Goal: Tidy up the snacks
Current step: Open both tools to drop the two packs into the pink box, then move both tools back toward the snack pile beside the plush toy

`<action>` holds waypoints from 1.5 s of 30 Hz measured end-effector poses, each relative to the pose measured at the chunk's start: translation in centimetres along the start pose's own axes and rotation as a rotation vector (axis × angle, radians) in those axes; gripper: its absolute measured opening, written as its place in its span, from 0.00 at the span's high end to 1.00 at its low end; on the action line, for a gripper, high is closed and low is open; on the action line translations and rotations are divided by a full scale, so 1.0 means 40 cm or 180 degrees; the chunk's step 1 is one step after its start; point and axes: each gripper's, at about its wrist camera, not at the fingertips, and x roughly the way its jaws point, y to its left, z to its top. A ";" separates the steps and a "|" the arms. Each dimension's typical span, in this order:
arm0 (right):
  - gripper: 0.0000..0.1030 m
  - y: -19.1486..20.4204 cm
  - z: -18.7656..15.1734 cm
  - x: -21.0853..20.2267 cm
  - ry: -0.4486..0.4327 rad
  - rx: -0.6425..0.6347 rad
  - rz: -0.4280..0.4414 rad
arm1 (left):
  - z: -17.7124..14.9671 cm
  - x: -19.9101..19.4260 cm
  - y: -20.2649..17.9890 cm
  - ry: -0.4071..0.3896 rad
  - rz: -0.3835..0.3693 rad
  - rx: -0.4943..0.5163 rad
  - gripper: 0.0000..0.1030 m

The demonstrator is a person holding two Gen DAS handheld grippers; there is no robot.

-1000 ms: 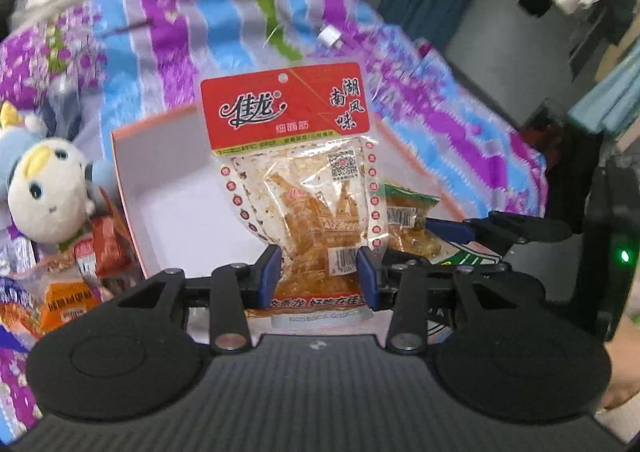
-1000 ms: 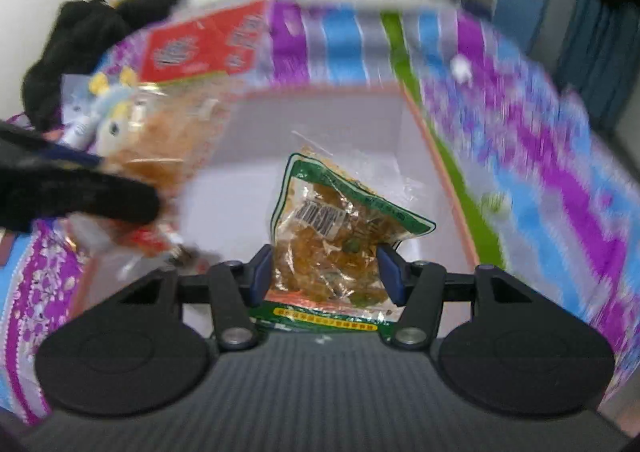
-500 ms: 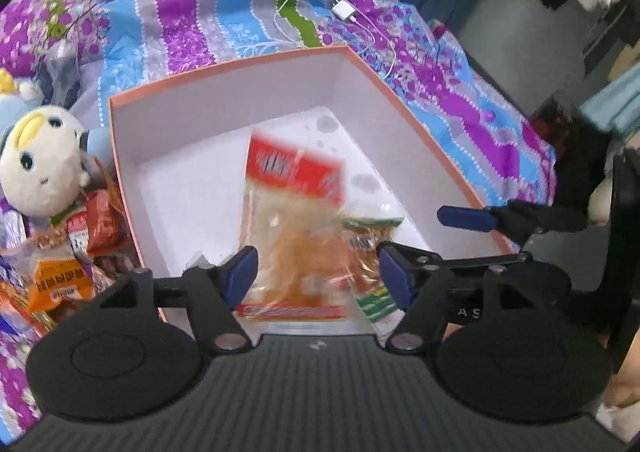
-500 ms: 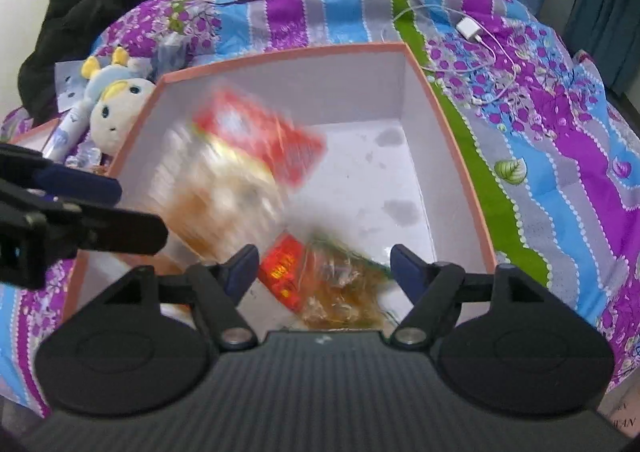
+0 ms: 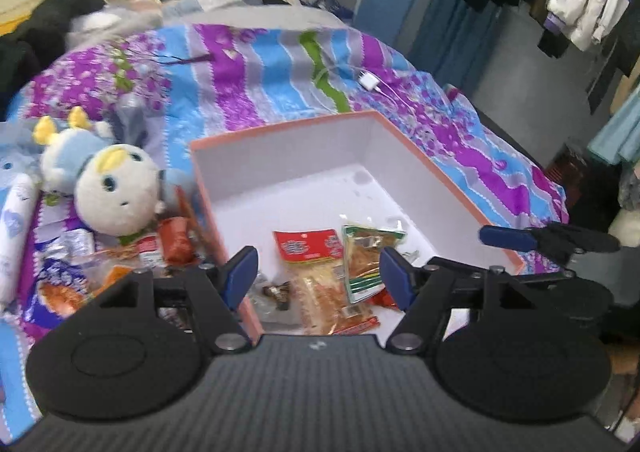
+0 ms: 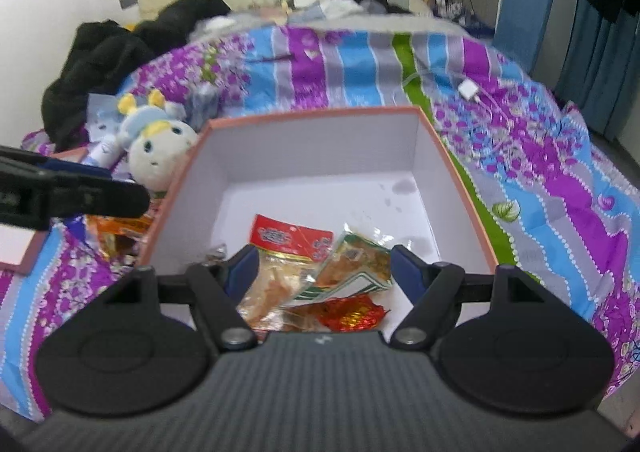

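An orange-rimmed white box [image 5: 280, 132] [image 6: 312, 117] lies on the bed. Inside it lie a red-topped snack bag [image 5: 316, 272] [image 6: 288, 252], a green-edged snack bag [image 5: 366, 252] [image 6: 356, 264] and a small red-gold packet [image 6: 352, 312]. My left gripper [image 5: 318, 276] hangs open above the box's near left edge, nothing between its fingers. My right gripper [image 6: 320, 272] is open too, above the near end of the box, and its fingers hold nothing. Each gripper shows at the edge of the other's view, the right gripper [image 5: 548, 240] and the left gripper [image 6: 72, 192].
A pile of loose snack packets [image 5: 100, 268] lies left of the box beside a plush toy [image 5: 116, 192] [image 6: 160, 144]. A white charger with cable [image 5: 370, 82] [image 6: 470, 90] rests on the striped bedspread behind the box. Dark clothes [image 6: 112, 60] are heaped at the bed's head.
Both grippers opened and let their snack bags drop into the box. Both then pulled back and tilted up, so more of the bed shows.
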 end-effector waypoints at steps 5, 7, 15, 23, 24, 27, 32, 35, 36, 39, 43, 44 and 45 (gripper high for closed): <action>0.28 0.051 -0.028 -0.051 -0.0159 -0.0031 0.0065 | -0.064 -0.071 0.013 -0.0231 0.0177 0.0067 0.30; 0.28 0.072 -0.042 -0.071 -0.0236 -0.0042 0.0083 | -0.090 -0.099 0.021 -0.0341 0.0248 0.0068 0.30; 0.28 0.155 -0.107 -0.140 -0.0490 -0.0113 0.0214 | -0.190 -0.206 0.061 -0.0653 0.0443 -0.0076 0.30; 0.28 0.220 -0.175 -0.209 -0.0611 -0.0052 0.0334 | -0.299 -0.308 0.092 -0.0861 0.0512 -0.0296 0.30; 0.28 0.230 -0.182 -0.218 -0.0626 -0.0066 0.0341 | -0.308 -0.316 0.096 -0.0871 0.0504 -0.0324 0.30; 0.28 0.258 -0.204 -0.244 -0.0688 -0.0128 0.0323 | -0.353 -0.342 0.101 -0.0891 0.0571 -0.0359 0.30; 0.28 0.290 -0.243 -0.285 -0.0750 -0.0185 0.0334 | -0.437 -0.390 0.111 -0.0866 0.0596 -0.0486 0.30; 0.28 0.302 -0.265 -0.307 -0.0757 -0.0176 0.0343 | -0.478 -0.413 0.119 -0.0858 0.0663 -0.0538 0.30; 0.28 0.306 -0.273 -0.313 -0.0748 -0.0163 0.0341 | -0.493 -0.420 0.123 -0.0845 0.0679 -0.0564 0.30; 0.28 0.314 -0.297 -0.334 -0.0727 -0.0122 0.0362 | -0.537 -0.443 0.136 -0.0802 0.0689 -0.0658 0.30; 0.28 0.337 -0.326 -0.358 -0.0703 -0.0140 0.0358 | -0.586 -0.474 0.139 -0.0798 0.0788 -0.0713 0.30; 0.28 0.342 -0.332 -0.362 -0.0694 -0.0145 0.0360 | -0.599 -0.480 0.138 -0.0799 0.0813 -0.0726 0.30; 0.28 0.346 -0.336 -0.367 -0.0679 -0.0141 0.0376 | -0.609 -0.488 0.137 -0.0792 0.0809 -0.0750 0.30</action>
